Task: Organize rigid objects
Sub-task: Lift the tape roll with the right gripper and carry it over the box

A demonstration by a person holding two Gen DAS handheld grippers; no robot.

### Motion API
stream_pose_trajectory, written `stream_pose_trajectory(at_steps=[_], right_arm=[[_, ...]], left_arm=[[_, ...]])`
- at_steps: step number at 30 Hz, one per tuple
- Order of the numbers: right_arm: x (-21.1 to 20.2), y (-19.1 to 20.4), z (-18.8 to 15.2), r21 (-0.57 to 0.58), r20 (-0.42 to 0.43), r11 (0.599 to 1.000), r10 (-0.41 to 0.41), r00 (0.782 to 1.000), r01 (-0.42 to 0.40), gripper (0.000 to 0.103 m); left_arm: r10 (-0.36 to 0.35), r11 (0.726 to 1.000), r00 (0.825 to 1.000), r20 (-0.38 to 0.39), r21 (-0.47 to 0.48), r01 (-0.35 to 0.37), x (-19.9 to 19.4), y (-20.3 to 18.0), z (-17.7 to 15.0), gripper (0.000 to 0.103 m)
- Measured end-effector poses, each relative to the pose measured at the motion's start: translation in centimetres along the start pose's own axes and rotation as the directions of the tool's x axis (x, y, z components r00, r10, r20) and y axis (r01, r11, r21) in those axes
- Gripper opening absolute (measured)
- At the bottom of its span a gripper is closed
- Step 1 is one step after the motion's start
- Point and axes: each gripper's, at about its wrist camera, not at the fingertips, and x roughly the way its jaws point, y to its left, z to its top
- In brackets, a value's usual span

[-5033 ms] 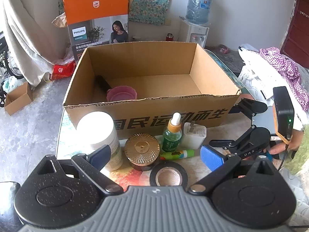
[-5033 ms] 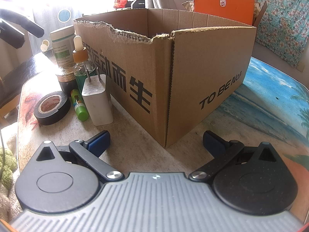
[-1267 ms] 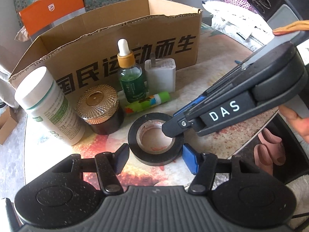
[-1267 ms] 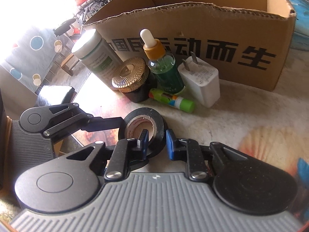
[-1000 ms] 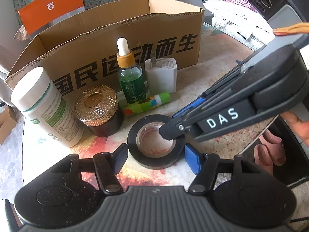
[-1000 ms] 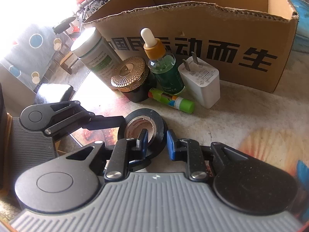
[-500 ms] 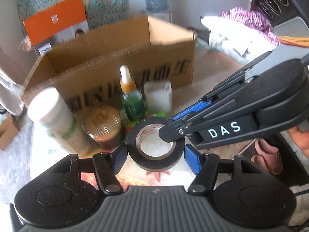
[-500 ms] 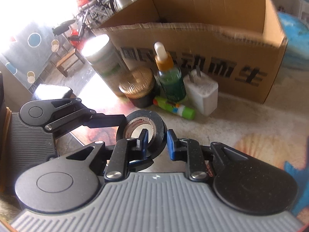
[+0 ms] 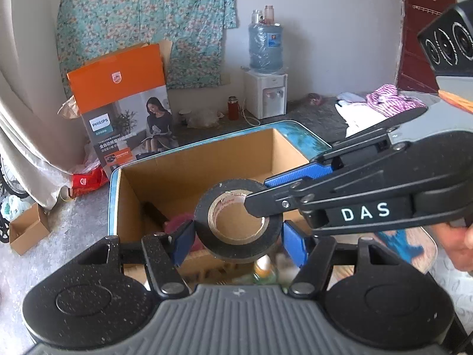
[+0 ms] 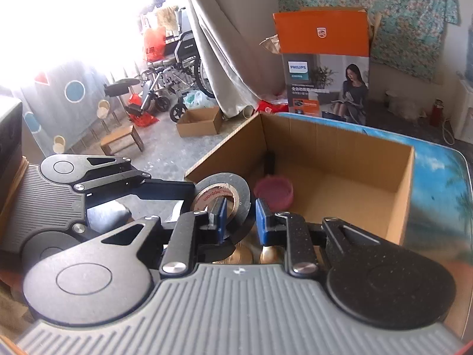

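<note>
A black roll of tape is held in the air over the near edge of the open cardboard box. My left gripper is shut on its outer sides. My right gripper is shut on the roll's wall, one finger inside the core and one outside; its fingers reach in from the right in the left wrist view. A pink cup and a dark object lie in the box's left corner.
A dropper bottle top and a gold lid show below the grippers, in front of the box. The box stands on a table with a blue beach print. An orange Philips carton stands on the floor beyond.
Both grippers have lifted the tape roll off the table and carried it up over the box; the bottles and charger have dropped below view.
</note>
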Motion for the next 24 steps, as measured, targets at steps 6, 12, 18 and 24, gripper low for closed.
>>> stream_pose_trajectory(at_steps=[6,12,18,24], right_arm=[[4.5,-3.2,5.9,0.017,-0.087,1.000,0.009,0.996,-0.008,0.020],[12.3,-7.9,9.6,0.084,-0.223,0.996,0.020,0.975,-0.001,0.020],[19.0,-11.6,10.0,0.125,-0.335,0.992,0.017,0.942,0.027,0.019],[23.8,-13.8,9.5,0.149,-0.394,0.988,0.016,0.919,0.046,0.019]], left_arm=[[-0.021,1.000,0.992,-0.121,-0.016,0.019,5.6,3.4,4.1,0.066],[-0.053,0.998,0.962,-0.270,-0.053,0.040,13.1,5.9,6.1,0.066],[-0.059,0.998,0.927,-0.372,-0.057,0.041,18.9,7.0,6.5,0.066],[-0.034,0.999,0.904,-0.426,-0.025,0.026,22.2,6.9,6.6,0.066]])
